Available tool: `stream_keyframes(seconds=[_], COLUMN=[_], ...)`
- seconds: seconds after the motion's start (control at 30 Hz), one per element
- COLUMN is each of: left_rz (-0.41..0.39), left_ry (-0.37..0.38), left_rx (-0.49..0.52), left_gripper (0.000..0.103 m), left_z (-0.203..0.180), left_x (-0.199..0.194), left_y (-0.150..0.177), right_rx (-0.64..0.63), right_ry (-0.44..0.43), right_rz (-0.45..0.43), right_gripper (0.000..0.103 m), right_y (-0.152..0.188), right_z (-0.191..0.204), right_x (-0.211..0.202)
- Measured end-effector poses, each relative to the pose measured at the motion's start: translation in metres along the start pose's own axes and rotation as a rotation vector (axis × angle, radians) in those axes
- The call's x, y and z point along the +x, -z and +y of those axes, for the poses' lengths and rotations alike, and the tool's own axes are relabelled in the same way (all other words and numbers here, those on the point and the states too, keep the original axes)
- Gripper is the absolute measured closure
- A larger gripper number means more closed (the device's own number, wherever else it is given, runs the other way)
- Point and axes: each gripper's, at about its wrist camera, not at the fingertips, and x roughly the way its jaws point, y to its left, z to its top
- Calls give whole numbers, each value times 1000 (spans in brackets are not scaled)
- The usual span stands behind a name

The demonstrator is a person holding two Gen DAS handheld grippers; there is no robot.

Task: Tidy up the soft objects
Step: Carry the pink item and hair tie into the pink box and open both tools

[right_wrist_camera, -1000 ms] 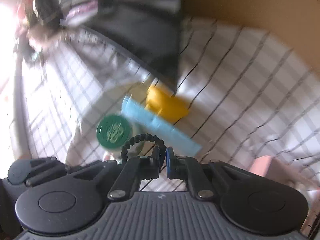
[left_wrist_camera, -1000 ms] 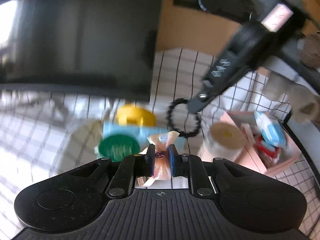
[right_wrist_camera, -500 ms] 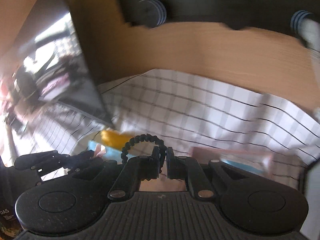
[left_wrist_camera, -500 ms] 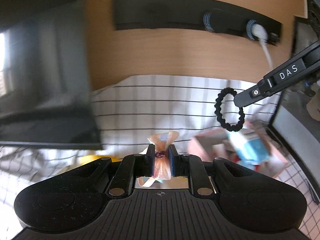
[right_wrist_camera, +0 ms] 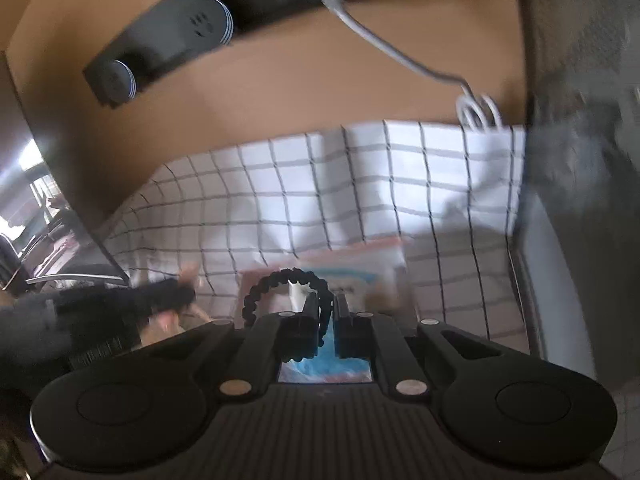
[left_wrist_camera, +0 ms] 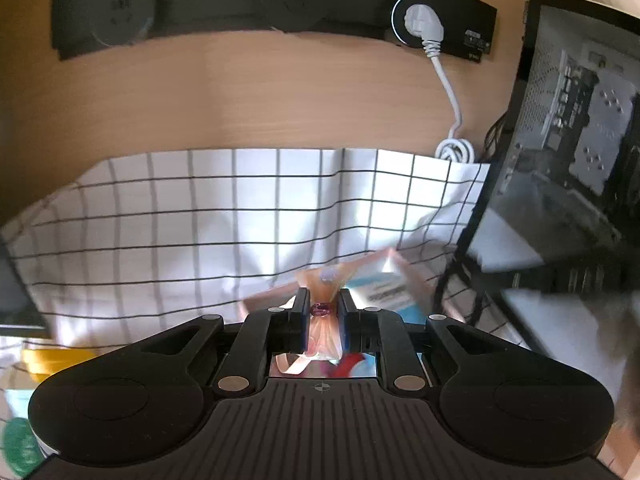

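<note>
The left tool (left_wrist_camera: 324, 312) is closed tight on a peach-coloured fabric hair tie with a small purple bead (left_wrist_camera: 322, 304); the cloth is pinched at its waist and fans out beyond the pads toward the far side. The right tool (right_wrist_camera: 326, 308) is closed just as narrowly on a black braided hair loop (right_wrist_camera: 286, 286), which stands up in an arc to the left of its fingertips.

Just beyond both tools, slightly right of centre, sits a pink box (left_wrist_camera: 404, 276) on the white checked cloth (left_wrist_camera: 200, 220) that covers the table. It already holds some packets, among them a white and blue one (left_wrist_camera: 384, 290); in the right wrist view the same box (right_wrist_camera: 380, 250) lies directly under and ahead of the loop. Both views are blurred, so the box's contents cannot be made out further.

Further out, a wooden wall with a black socket strip (left_wrist_camera: 240, 4) and a white plugged cable (left_wrist_camera: 448, 92) closes the far side, and a dark computer case (left_wrist_camera: 568, 120) stands to the right. At the near left edge a yellow item (left_wrist_camera: 52, 360) and a green lid (left_wrist_camera: 18, 444) remain on the cloth.

By the look of it, the sorting is partly done: some items are boxed, two are carried above the box and await release, and the near-left things seem left to deal with.
</note>
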Motion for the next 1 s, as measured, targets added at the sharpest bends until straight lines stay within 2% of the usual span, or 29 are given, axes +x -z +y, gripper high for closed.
stream_keyframes(seconds=[0.17, 0.33, 0.47, 0.53, 0.63, 0.7, 0.77, 0.83, 0.9, 0.97, 1.0], left_rz=[69, 107, 253, 232, 154, 124, 149, 195, 193, 181, 172], left_ry=[52, 74, 141, 145, 145, 148, 144, 139, 147, 164, 167], left_rx=[-77, -153, -184, -186, -216, -259, -264, -254, -267, -279, -280], left_gripper=[86, 86, 85, 84, 84, 84, 84, 84, 84, 84, 84], left_z=[-4, 0, 2, 3, 8, 14, 17, 18, 22, 26, 28], left_x=[33, 60, 89, 90, 83, 77, 76, 77, 68, 55, 48], left_y=[-2, 3, 10, 14, 12, 7, 2, 2, 5, 9, 11], right_rx=[-40, -108, -186, -227, -279, -278, -282, -283, -281, -273, -267], right_ry=[14, -17, 37, 92, 153, 131, 93, 77, 87, 105, 113], right_rz=[43, 94, 96, 84, 74, 95, 130, 147, 139, 110, 96], right_gripper=[96, 96, 96, 96, 96, 96, 95, 85, 53, 45, 45], right_y=[23, 43, 58, 64, 70, 71, 72, 74, 72, 70, 68], right_z=[-8, -3, 1, 1, 1, 0, 1, 5, 9, 12, 14], right_x=[20, 39, 50, 54, 59, 61, 64, 63, 58, 48, 42])
